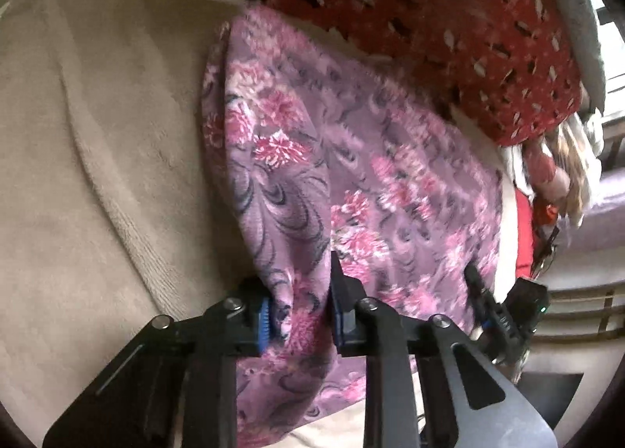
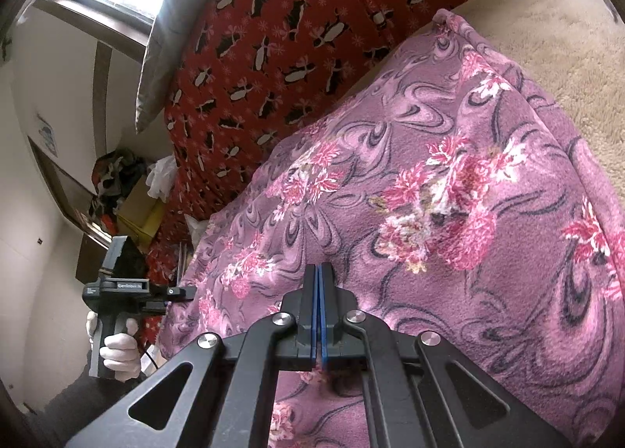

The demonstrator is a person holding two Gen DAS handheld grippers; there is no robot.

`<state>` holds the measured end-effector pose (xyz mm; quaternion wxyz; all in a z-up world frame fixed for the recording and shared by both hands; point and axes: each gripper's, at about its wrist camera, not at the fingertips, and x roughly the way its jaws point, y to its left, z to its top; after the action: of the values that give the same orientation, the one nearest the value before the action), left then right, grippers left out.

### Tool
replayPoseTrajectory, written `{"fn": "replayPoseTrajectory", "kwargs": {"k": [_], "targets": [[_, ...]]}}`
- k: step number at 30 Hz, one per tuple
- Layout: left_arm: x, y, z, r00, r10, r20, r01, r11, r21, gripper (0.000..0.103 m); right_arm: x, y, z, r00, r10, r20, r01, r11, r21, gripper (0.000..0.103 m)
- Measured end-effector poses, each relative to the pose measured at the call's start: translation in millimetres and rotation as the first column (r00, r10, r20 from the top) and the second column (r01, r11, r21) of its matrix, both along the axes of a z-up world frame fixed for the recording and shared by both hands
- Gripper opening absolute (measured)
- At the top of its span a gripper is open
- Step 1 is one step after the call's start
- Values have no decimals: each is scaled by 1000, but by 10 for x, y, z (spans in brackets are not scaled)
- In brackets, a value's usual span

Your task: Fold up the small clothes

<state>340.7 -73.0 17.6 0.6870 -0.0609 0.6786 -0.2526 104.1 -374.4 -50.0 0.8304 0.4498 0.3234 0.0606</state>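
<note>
Over the beige blanket [image 1: 97, 143], the purple floral garment [image 1: 351, 174] is hanging stretched between the two grippers, its far edge trailing down beside the red patterned quilt [image 1: 449, 18] that lies beyond the blanket. It is probably being held up this way so the cloth spreads flat and one edge can be carried across the blanket for a fold.

The left gripper [image 1: 299, 321] is pinching a gathered bunch of the garment's near edge; its fingers [image 1: 263, 325] are standing partly apart, with the thick wad of fabric filling the gap between the blue pads. The right gripper [image 2: 319, 315] is clamping the same edge farther along, fingers [image 2: 312, 315] pressed almost together on a thin layer. Both grips are sitting above the blanket, well clear of the quilt.
</note>
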Motion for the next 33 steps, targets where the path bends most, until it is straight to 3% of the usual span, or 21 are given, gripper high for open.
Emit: {"fn": "replayPoseTrajectory", "kwargs": {"k": [8, 19, 22, 26, 29, 33], "targets": [[-143, -295, 455, 999, 20, 46, -15, 996, -92, 18, 2, 1, 1, 1000, 0, 0, 0, 1000, 0, 0], [-375, -1082, 673, 999, 6, 38, -1, 993, -118, 17, -14, -13, 10, 1000, 3, 14, -3, 1000, 12, 0], [-453, -1362, 627, 1000, -27, 13, 29, 993, -118, 6, -36, -12, 15, 1000, 4, 22, -5, 1000, 17, 0], [-610, -1775, 385, 996, -85, 8, 85, 996, -31, 6, -43, -7, 22, 999, 6, 31, -7, 1000, 24, 2], [-674, -1934, 139, 995, -73, -66, 71, 997, -38, 6, -46, -9, 28, 999, 10, 39, -11, 1000, 29, 3], [-749, -2107, -4, 992, -85, -88, 82, 996, -37, 6, -67, -14, 26, 999, 11, 49, -13, 999, 39, 3]]}}
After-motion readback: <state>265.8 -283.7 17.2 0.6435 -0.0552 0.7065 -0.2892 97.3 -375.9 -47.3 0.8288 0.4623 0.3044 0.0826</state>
